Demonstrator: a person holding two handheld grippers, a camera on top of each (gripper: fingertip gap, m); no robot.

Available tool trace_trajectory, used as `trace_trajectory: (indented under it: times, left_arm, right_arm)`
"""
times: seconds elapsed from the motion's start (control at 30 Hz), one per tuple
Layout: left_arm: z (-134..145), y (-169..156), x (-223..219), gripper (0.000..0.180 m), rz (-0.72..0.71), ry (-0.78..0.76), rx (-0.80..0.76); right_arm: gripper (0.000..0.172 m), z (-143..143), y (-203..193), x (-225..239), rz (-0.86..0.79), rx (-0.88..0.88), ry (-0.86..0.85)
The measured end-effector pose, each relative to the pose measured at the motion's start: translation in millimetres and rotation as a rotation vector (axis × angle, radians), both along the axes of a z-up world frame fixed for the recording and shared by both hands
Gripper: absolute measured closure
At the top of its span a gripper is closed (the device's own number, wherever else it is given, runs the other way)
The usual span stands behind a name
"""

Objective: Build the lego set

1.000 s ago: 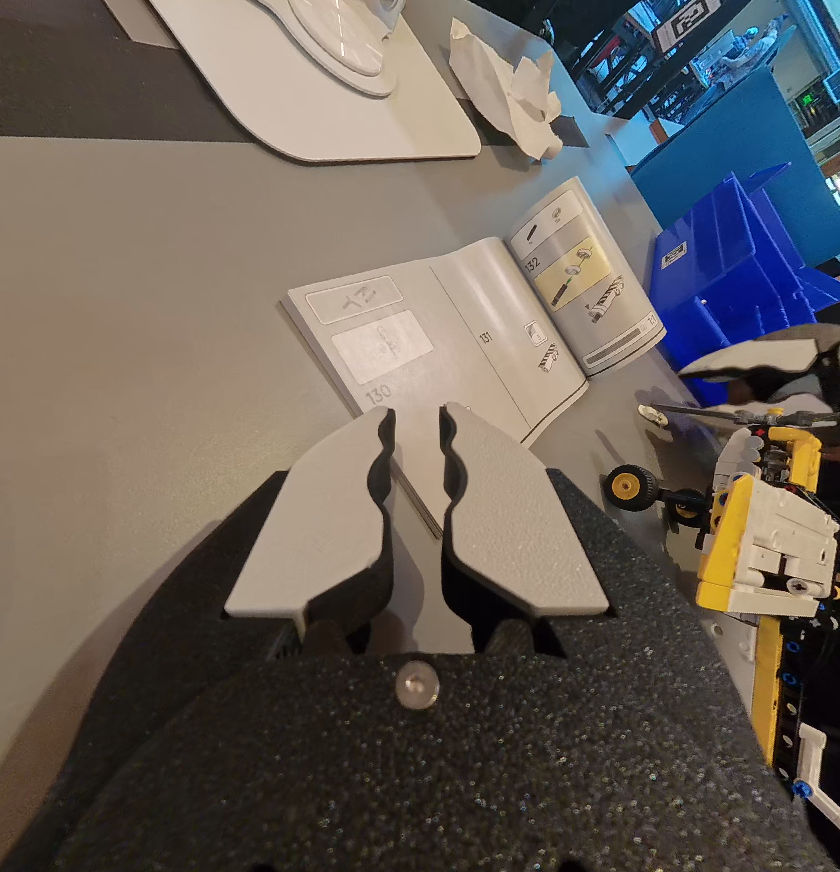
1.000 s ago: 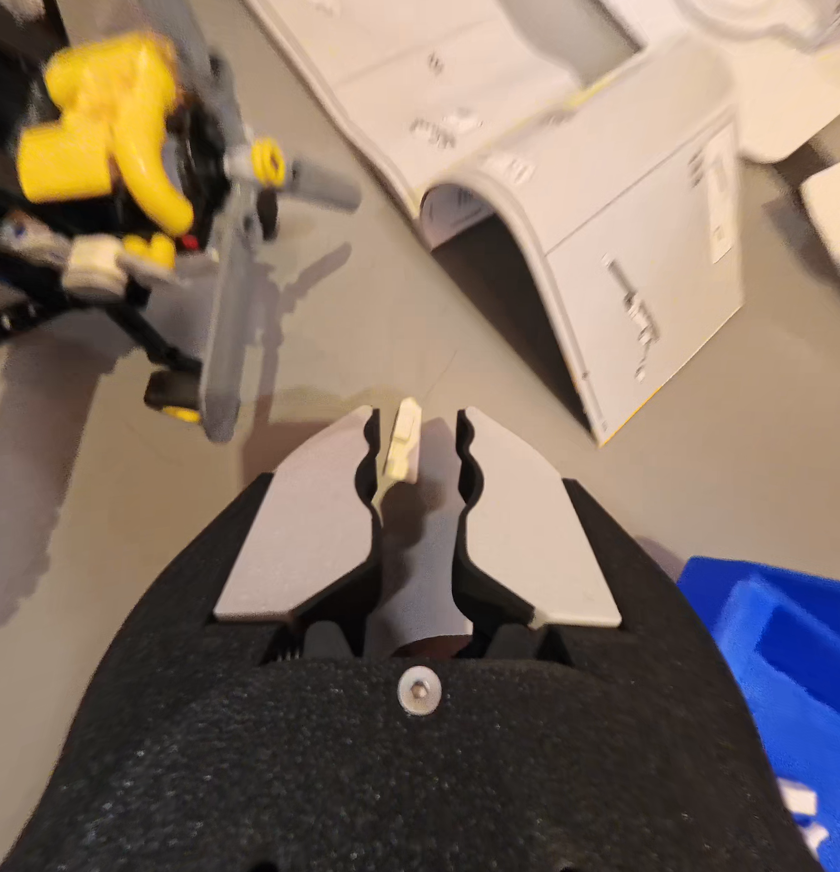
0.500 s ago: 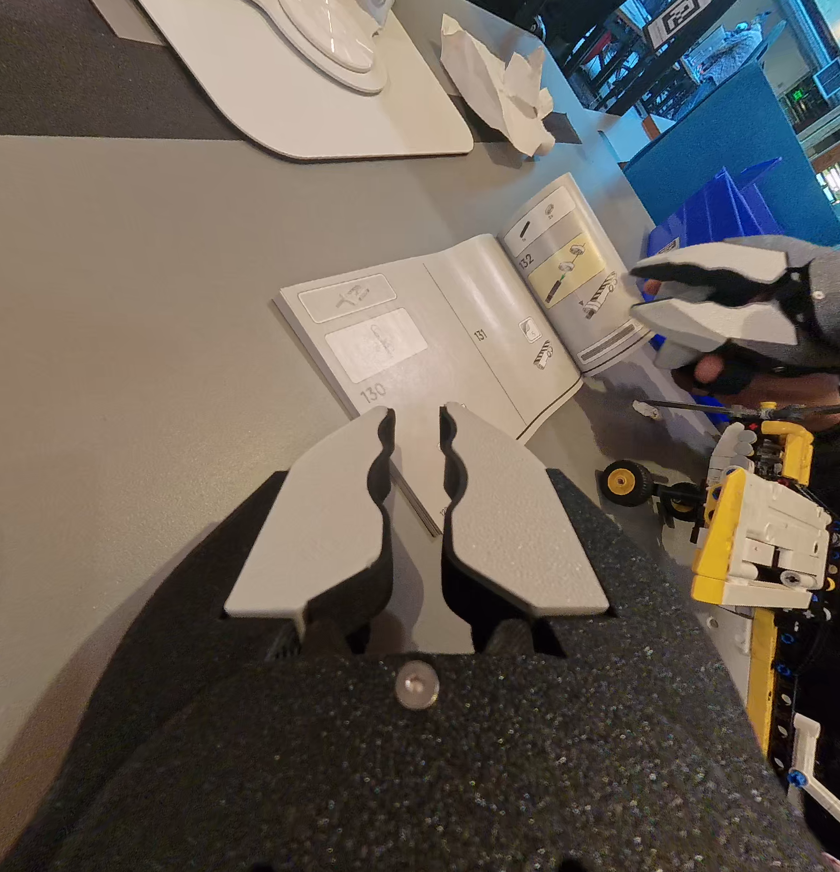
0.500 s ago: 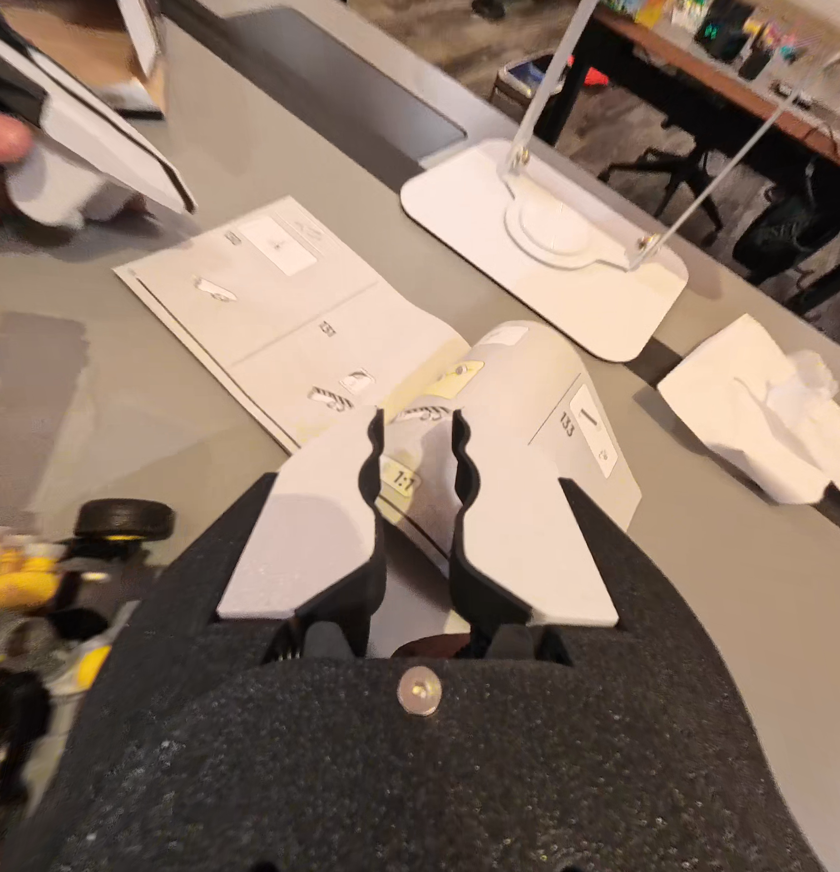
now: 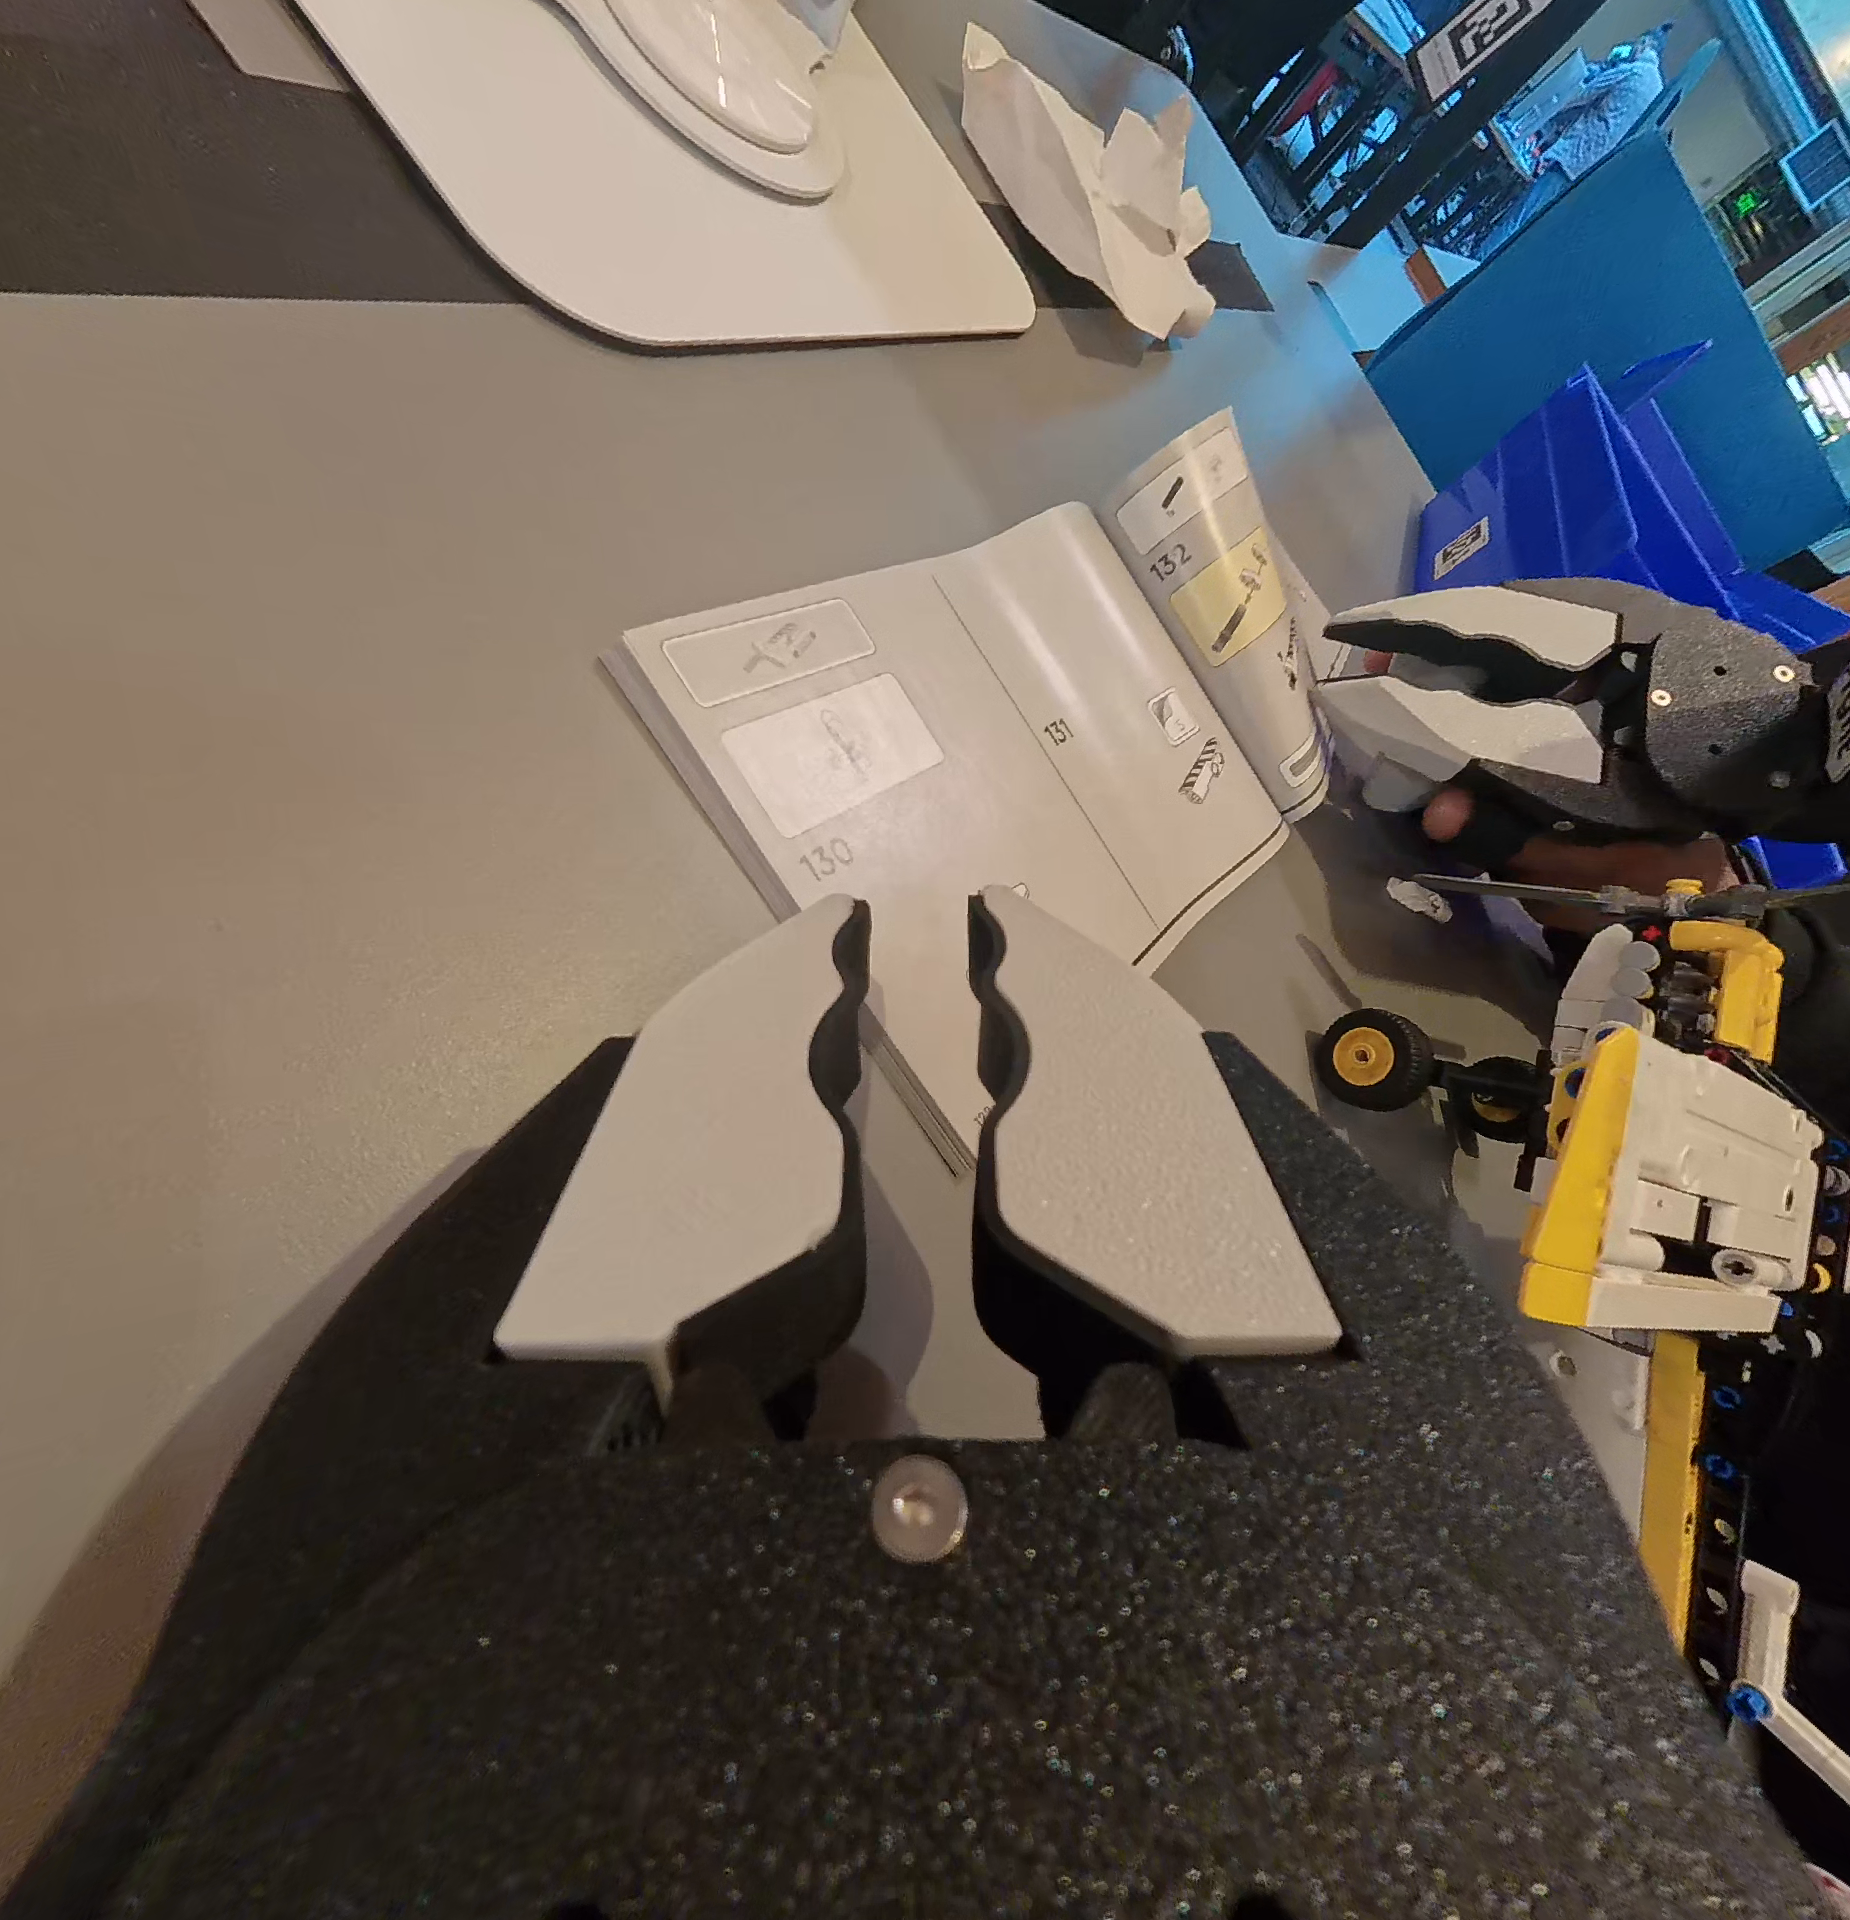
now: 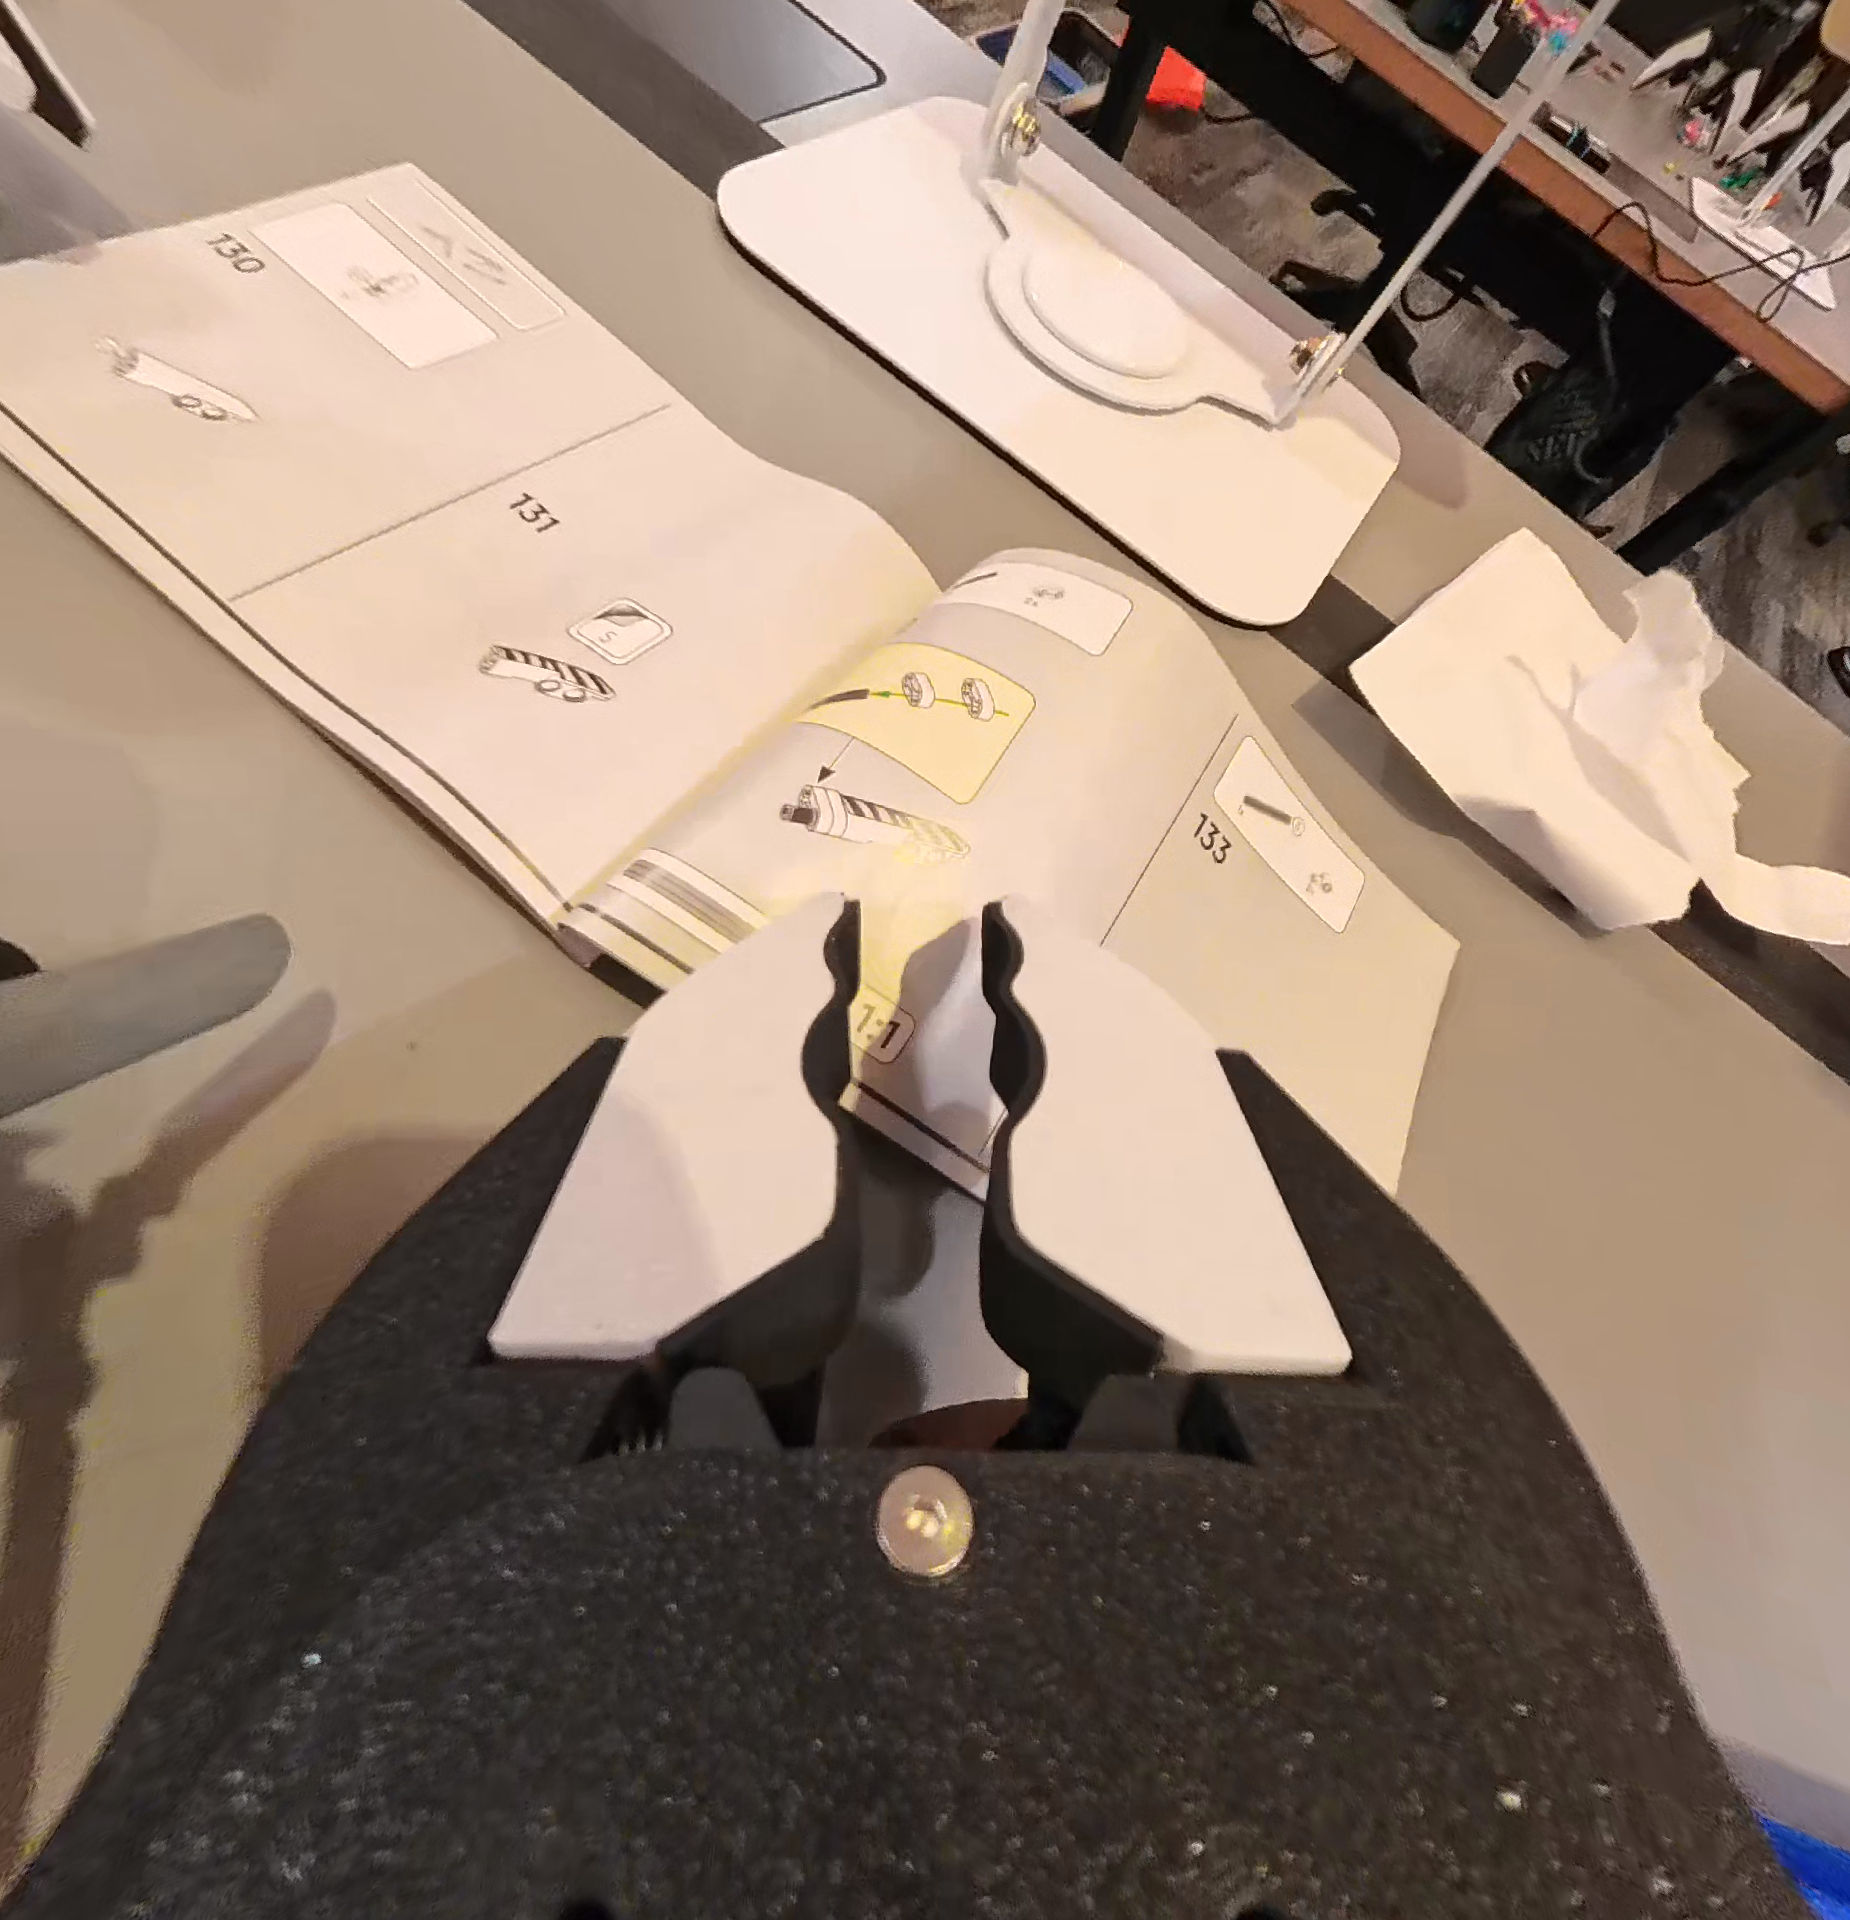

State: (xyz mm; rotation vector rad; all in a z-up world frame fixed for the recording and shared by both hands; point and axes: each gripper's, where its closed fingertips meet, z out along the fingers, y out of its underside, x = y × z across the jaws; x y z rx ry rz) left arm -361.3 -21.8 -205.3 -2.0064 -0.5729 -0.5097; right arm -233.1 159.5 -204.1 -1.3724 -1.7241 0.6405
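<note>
Left gripper [image 5: 916, 904] is held just ajar with nothing gripped, over the booklet's [image 5: 1004, 665] near corner. Right gripper [image 6: 916, 914] is parted too, nothing clearly pinched, above the arched far page. The brick model [image 5: 1679, 1195] is parked alongside.

Grey table [image 5: 277, 623] — open booklet [image 6: 547, 499], crumpled paper [image 6: 1586, 748], white stand base [image 6: 1087, 343].

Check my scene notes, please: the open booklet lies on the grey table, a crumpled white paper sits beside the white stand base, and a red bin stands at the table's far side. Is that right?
One detail is wrong: the bin is blue, not red, as the left wrist view shows. The open booklet does lie on the grey table, and the crumpled white paper sits beside the white stand base.
</note>
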Motion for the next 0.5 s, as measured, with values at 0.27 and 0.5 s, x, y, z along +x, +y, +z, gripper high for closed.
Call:
trace_trajectory:
  times: [0.27, 0.5]
  left_arm:
    - [0.0, 0.0, 0.2, 0.162, -0.003, 0.001, 0.000]
    - [-0.3, 0.0, 0.4, 0.163, -0.003, 0.006, -0.002]
  right_arm:
    - [0.150, -1.5, 0.6, -0.3, -0.003, -0.008, -0.002]
    - [0.150, -2.5, 0.7, -0.6, -0.002, -0.009, -0.007]
